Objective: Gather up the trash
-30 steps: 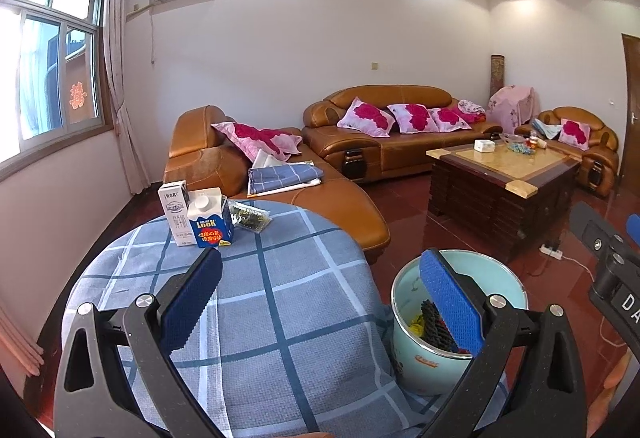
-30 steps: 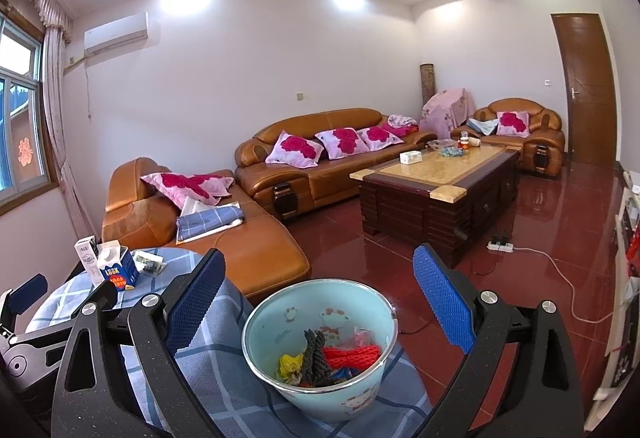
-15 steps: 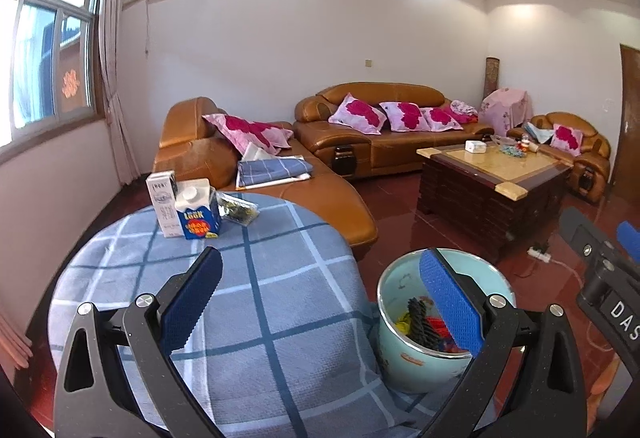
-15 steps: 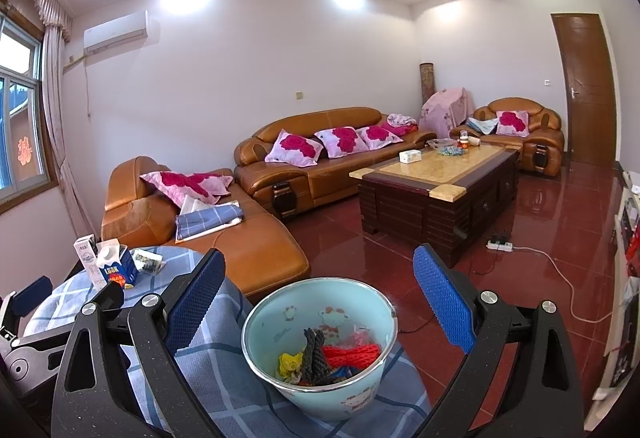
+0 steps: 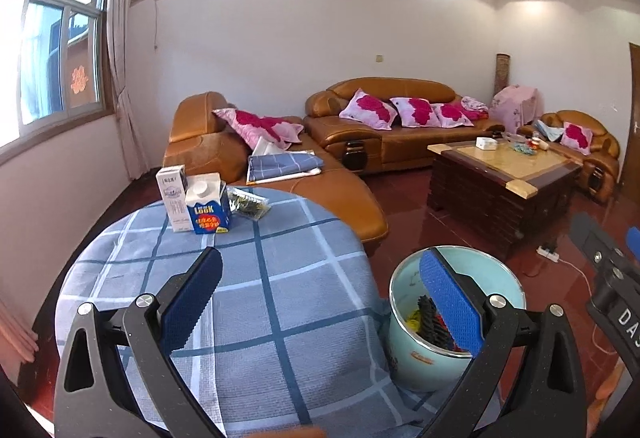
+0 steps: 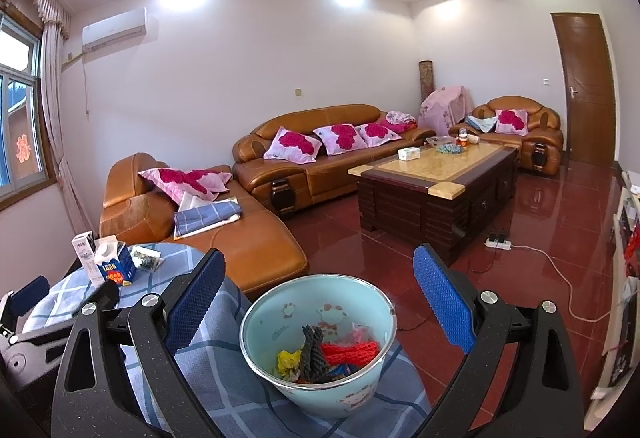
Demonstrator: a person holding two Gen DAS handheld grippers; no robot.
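Note:
A light blue bucket (image 6: 318, 362) holding red, yellow and black scraps stands at the near right edge of a round table with a blue checked cloth (image 5: 256, 302); it also shows in the left wrist view (image 5: 416, 362). At the table's far side stand a white carton (image 5: 173, 198), a blue carton (image 5: 207, 204) and a clear snack wrapper (image 5: 247, 203). My left gripper (image 5: 320, 302) is open and empty above the cloth. My right gripper (image 6: 318, 302) is open and empty just above the bucket.
A brown leather sofa (image 5: 280, 174) runs behind the table, with pink pillows and a folded blue cloth on it. A dark wooden coffee table (image 6: 436, 182) stands on the red tiled floor. A power strip and cable (image 6: 498, 243) lie on the floor.
My left gripper has drawn back and tilted, so the cartons sit farther up the cloth and the bucket lower right. The right gripper has hardly moved.

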